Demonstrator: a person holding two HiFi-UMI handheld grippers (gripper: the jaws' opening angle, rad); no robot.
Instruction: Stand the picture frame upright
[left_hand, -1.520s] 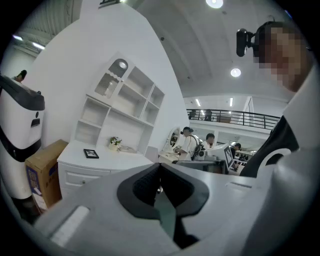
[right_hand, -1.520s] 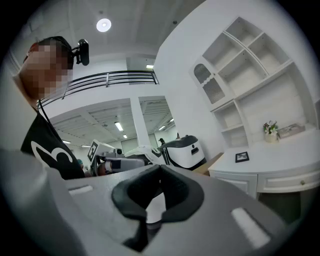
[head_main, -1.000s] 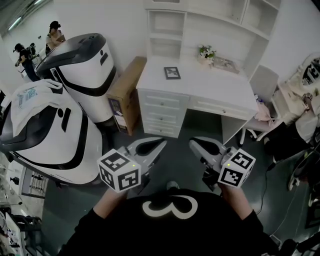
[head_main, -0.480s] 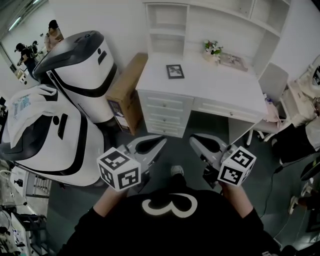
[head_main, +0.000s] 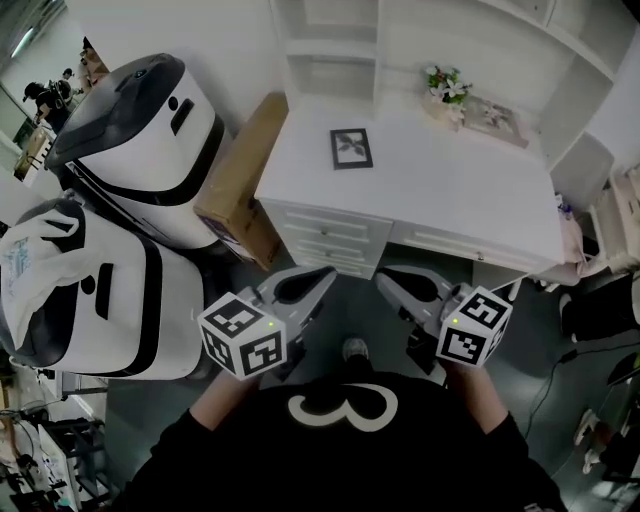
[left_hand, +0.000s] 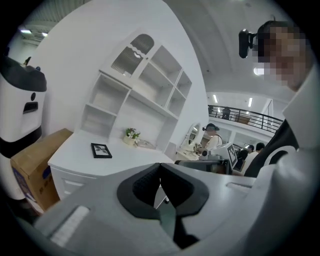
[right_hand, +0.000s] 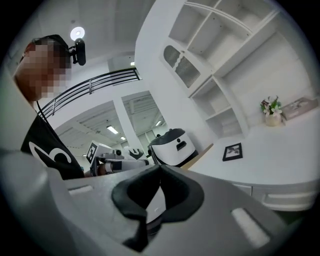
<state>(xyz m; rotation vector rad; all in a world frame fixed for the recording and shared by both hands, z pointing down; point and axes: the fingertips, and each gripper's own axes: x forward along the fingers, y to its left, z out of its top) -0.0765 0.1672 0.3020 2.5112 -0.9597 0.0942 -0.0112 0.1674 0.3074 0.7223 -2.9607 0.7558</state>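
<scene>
**Limits of visibility at this moment**

Head view: the print inside the picture frame is too small for me to make out. So is the flat item lying beside the flowers. The shelf unit is cut off by the top edge, and the lower white machine by the left edge. The label on the cardboard box is too small to read. The person's shirt hides the floor directly below.

Left gripper view: the body of the left gripper hides most of the desk front and the bottom of the box. The distant figures are too small for me to describe.
</scene>
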